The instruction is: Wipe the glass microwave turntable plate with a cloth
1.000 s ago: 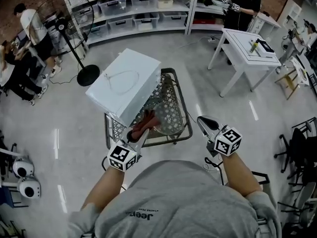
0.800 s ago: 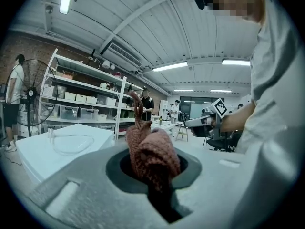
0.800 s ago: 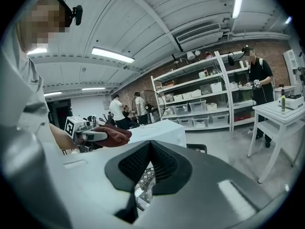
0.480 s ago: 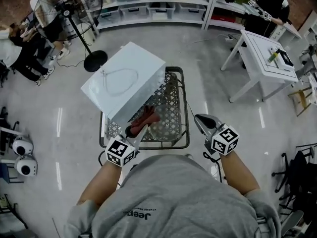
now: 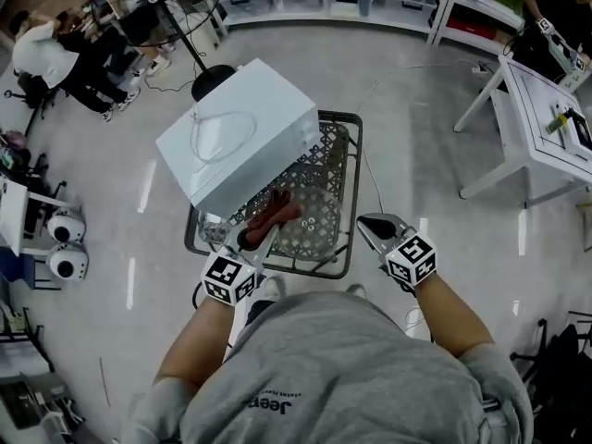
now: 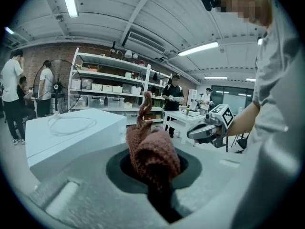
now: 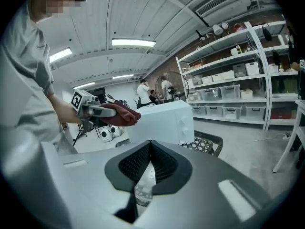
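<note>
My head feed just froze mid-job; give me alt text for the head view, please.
Seen from above, the left gripper holds a reddish cloth over the glass turntable plate, which lies on a wire-mesh cart beside a white microwave. The right gripper, jaws shut and empty, hovers off the cart's right side.

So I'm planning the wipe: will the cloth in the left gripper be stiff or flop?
Probably floppy: the cloth bunches in folds in the left hand-held gripper, with one end curling loose above it. Its coarse knit suggests it is light and grippy rather than slippery, so it should drag, not slide.
</note>
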